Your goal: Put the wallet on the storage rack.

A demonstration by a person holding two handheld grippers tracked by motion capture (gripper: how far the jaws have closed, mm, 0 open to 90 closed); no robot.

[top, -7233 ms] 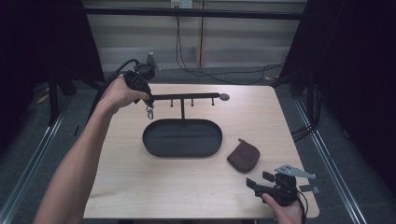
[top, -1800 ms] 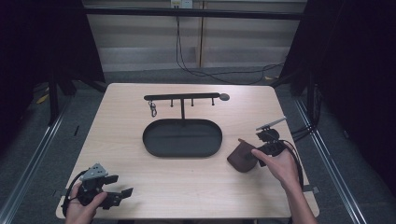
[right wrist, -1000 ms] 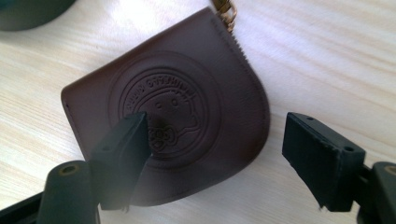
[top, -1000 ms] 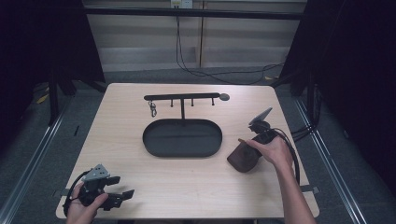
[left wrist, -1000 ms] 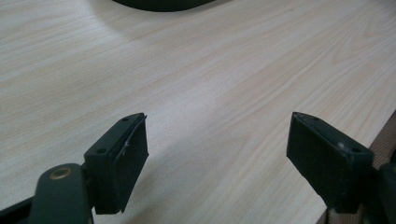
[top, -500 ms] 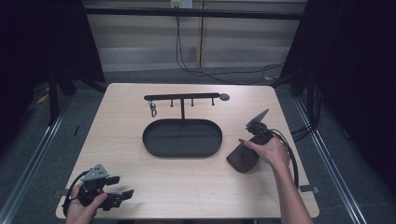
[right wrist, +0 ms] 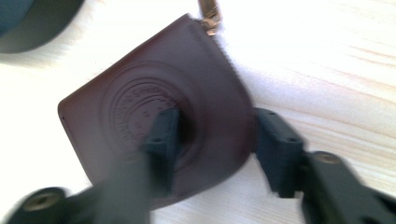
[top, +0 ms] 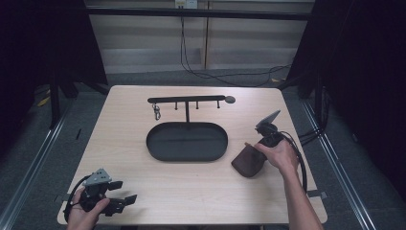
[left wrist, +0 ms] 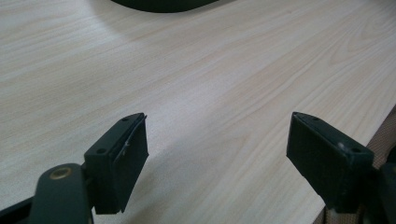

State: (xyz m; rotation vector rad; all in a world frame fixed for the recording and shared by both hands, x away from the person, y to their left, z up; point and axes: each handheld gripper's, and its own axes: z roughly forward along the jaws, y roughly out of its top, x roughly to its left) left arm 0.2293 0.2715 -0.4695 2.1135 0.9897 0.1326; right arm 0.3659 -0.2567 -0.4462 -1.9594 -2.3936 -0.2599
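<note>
The right gripper [right wrist: 212, 135] is at the brown leather pouch [right wrist: 159, 116], which lies flat on the table [top: 143, 191] at the right side, just beside the right end of the dark oval tray [top: 186, 141]. In the right gripper view one jaw presses on the round stamp in the middle of the pouch and the other jaw stands at its curved edge. The jaws seem to be closing around this edge, but that picture is blurred, so I cannot tell if the grip is already firm.

The left gripper [top: 119, 200] is at the near left corner of the table, with its jaws spread wide and nothing between them.

My judgement is that the work with the pouch is only at the beginning: it is not yet lifted, and the tray is empty. On the rack [top: 186, 99] behind the tray, one small metal ring [top: 156, 113] hangs at the left end; the other pegs are free.

The writing in the stamp is not readable. The small brass piece [right wrist: 208, 14] at the top of the pouch is cut off by the edge of the view, so it may be a zipper pull or a clasp. In the high view the hand [top: 280, 155] covers the place where the jaws meet the pouch.
</note>
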